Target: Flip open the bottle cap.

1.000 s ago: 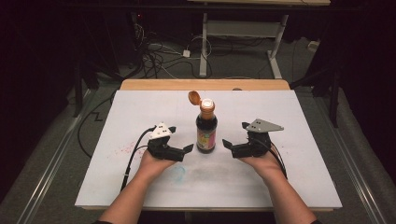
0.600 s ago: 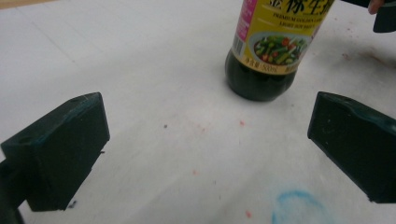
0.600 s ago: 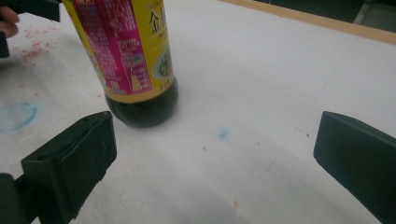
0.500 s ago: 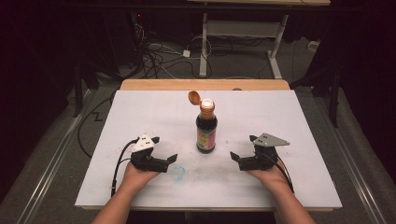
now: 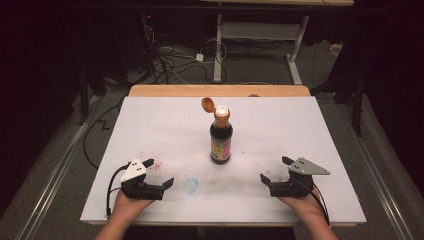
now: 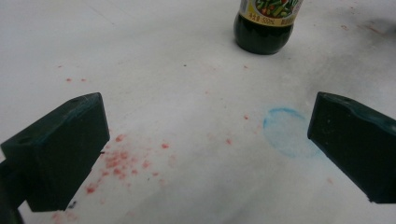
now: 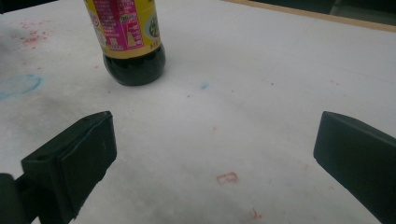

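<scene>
A dark sauce bottle (image 5: 221, 136) stands upright mid-table with its orange flip cap (image 5: 208, 104) hinged open. Its base shows far off in the left gripper view (image 6: 264, 33) and the right gripper view (image 7: 133, 58). My left gripper (image 5: 157, 173) rests near the front left edge, open, with nothing between its jaws. My right gripper (image 5: 276, 170) sits near the front right edge, open and empty too. Both are well apart from the bottle.
The white table board (image 5: 150, 125) carries red specks (image 6: 116, 161) and a blue ring stain (image 6: 286, 130) near the left gripper. A wooden strip (image 5: 220, 90) edges the far side. Cables (image 5: 165, 60) and a desk frame (image 5: 260, 35) lie on the floor beyond.
Both grippers have drawn back from beside the bottle toward the front edge and spread apart, left going left, right going right. The bottle has stayed put.
</scene>
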`<state>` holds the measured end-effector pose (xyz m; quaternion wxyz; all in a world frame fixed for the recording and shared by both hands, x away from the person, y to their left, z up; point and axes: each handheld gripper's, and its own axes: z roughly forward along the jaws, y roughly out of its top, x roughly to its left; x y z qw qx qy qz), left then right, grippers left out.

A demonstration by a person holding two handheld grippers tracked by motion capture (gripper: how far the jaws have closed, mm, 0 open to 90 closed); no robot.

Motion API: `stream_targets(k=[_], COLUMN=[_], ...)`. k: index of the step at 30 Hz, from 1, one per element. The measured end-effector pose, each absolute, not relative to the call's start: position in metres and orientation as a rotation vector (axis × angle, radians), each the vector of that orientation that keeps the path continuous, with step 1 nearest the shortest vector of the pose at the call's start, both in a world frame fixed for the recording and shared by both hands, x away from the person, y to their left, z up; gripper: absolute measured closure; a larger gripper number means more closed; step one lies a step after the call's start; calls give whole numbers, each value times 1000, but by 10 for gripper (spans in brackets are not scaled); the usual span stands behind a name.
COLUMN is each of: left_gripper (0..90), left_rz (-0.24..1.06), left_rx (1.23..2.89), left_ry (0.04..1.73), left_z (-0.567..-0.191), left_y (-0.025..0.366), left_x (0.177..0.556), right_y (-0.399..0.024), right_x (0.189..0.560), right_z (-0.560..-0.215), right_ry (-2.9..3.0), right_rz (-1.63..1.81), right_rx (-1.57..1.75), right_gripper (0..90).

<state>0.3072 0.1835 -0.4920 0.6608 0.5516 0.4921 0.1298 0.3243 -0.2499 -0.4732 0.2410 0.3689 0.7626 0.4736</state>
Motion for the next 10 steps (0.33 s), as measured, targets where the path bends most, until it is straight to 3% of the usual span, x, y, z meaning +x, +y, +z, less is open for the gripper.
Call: stream_targets(k=[10], left_gripper=[0], left_rz=[344], left_rx=[1252], left_ry=[1114], left_z=[-494], left_y=[183], left_x=[302], right_y=[-252], right_x=[319], right_z=[-479], right_ry=[2073], right_rz=[1281], right_rx=[1014], right_gripper=[4])
